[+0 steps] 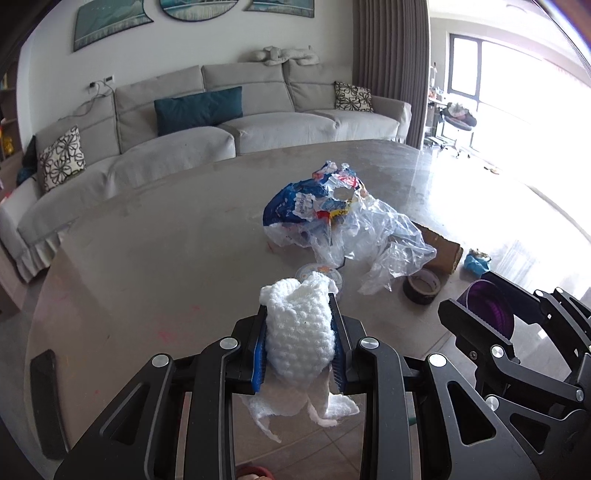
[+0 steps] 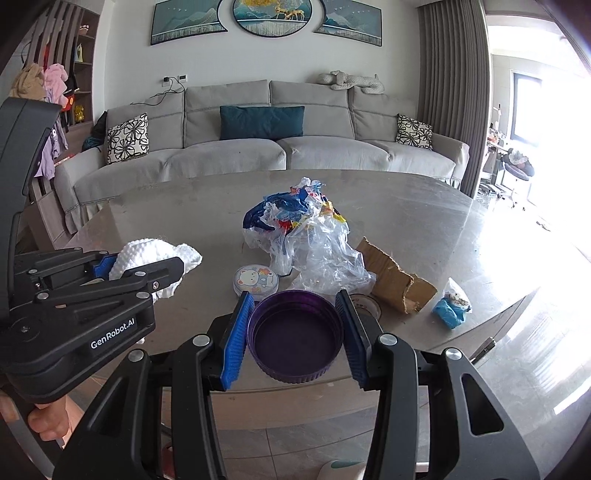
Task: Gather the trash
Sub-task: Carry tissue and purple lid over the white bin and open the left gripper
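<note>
A home living room is shown by a long grey sofa (image 2: 266,147) with patterned and teal cushions (image 2: 261,122), framed wall art (image 2: 266,16), floor-length curtains (image 2: 448,92) and a stone-topped table (image 2: 184,206) set before the sofa.

plastic bags (image 2: 306,236) mid-table (image 2: 166,206); cardboard (image 2: 395,277) right; sofa (image 2: 273,147) behind.
</note>
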Tool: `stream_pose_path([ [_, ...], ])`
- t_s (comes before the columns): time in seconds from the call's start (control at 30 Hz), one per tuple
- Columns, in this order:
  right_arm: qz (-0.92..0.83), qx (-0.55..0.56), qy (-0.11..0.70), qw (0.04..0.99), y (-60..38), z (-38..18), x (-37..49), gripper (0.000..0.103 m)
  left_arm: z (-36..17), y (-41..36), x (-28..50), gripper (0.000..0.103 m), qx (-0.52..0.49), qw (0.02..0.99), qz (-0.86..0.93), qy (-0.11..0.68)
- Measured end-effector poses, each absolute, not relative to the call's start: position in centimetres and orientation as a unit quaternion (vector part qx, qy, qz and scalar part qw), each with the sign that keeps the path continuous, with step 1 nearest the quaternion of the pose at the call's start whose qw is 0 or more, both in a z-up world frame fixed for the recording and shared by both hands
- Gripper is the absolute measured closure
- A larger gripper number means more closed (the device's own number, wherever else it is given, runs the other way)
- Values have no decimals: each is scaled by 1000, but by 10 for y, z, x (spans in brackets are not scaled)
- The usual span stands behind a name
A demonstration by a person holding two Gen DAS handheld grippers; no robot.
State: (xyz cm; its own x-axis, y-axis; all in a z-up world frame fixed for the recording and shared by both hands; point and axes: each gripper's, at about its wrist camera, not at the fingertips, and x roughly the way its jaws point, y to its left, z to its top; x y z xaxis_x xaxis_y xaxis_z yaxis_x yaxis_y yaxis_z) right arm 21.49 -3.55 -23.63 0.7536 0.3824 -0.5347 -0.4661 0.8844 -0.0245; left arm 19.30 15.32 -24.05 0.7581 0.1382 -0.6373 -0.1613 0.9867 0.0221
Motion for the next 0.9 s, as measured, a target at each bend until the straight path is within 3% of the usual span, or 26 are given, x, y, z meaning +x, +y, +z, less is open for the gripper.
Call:
stream_pose_path([
  [0.9, 42, -22, 243, 969, -225, -207, 94, 56, -226, -67, 119, 74, 65, 934, -121, 329],
])
